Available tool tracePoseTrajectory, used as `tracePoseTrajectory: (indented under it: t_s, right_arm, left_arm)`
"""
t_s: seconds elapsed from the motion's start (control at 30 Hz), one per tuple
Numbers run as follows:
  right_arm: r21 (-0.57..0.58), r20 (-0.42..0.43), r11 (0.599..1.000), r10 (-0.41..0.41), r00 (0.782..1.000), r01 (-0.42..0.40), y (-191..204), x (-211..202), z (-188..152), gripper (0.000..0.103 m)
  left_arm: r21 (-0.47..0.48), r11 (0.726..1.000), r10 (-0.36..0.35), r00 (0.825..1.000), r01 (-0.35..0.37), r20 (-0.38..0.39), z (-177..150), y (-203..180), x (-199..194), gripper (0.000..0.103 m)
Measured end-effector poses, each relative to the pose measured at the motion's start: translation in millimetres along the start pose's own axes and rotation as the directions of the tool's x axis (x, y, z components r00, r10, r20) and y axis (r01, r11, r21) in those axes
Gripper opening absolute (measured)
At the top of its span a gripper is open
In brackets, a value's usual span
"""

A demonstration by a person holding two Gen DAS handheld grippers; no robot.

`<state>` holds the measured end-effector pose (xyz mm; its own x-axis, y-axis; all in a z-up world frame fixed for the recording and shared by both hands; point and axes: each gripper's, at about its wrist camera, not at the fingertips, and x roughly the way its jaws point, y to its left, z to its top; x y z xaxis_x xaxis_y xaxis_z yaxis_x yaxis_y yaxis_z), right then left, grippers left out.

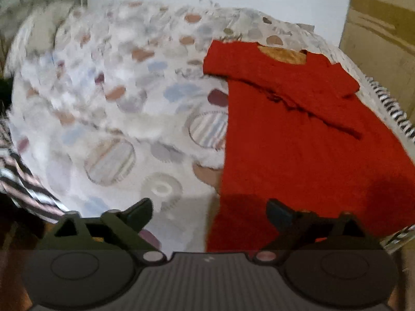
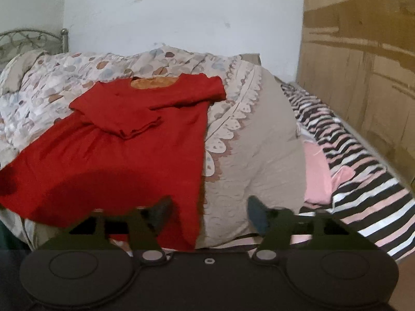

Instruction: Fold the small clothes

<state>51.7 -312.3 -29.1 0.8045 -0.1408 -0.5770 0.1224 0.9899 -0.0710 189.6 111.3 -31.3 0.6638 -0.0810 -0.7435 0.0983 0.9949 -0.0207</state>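
Red dress [image 2: 124, 140] flat on patterned quilt [image 2: 249, 155].

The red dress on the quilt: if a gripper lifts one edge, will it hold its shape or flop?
The red dress probably flops: its sleeves already lie folded and creased. It looks thin and light. On the puffy quilt it may drag rather than slide.

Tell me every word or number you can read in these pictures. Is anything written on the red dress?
None: there is no readable text in either view.
The red dress is plain, with no print or visible label.
The quilt has only blob and stripe patterns, no letters.
The striped sheet and wooden panel carry no writing.
A tiny pale mark on the left gripper's body is too small to read.
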Motion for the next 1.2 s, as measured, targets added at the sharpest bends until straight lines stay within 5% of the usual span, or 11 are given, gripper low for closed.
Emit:
tracePoseTrajectory:
  t_s: [0.1,0.33,0.57,0.7,0.9,0.97,1.03,1.2]
  right_arm:
    - [-0.098,0.020,0.995,0.014,1.000,-0.012,3.8,-6.3,-4.7,0.100]
    - [-0.385,-0.003,0.923,0.012,1.000,-0.012,34.5,-5.0,-15.6,0.102]
    - [-0.641,0.030,0.759,-0.117,0.993,0.109,70.7,26.0,-40.6,0.102]
    - [-0.733,0.116,0.649,-0.178,0.977,0.205,80.3,33.2,-51.0,0.102]
    - [-0.852,0.232,0.445,-0.147,0.962,0.274,88.5,29.6,-63.6,0.102]
    - [-0.873,0.246,0.411,-0.092,0.965,0.262,88.1,22.7,-61.1,0.091]
    - [-0.885,0.239,0.401,-0.049,0.970,0.238,87.0,16.4,-53.6,0.060]
    - [-0.917,0.217,0.351,0.031,0.976,0.192,85.4,10.5,-42.1,0.011]
  left_arm:
    - [0.042,0.998,0.055,0.998,-0.056,0.045,-0.6,-7.3,-6.0,0.103]
    - [0.154,0.987,0.033,0.997,-0.043,0.066,-7.5,-36.4,-7.3,0.103]
    - [0.209,0.976,-0.077,0.996,0.069,0.034,-12.3,-48.8,-10.3,0.103]
    - [0.231,0.969,-0.105,0.994,0.093,0.042,-17.7,-49.1,-16.1,0.103]
    - [0.279,0.952,-0.140,0.990,0.130,0.018,-24.7,-52.8,-18.0,0.103]
    - [0.304,0.943,-0.149,0.989,0.135,0.025,-28.0,-54.9,-21.1,0.103]
    - [0.331,0.934,-0.160,0.986,0.138,0.040,-31.7,-57.1,-25.3,0.103]
    - [0.378,0.904,-0.256,0.961,0.201,0.101,-43.2,-62.2,-41.8,0.103]
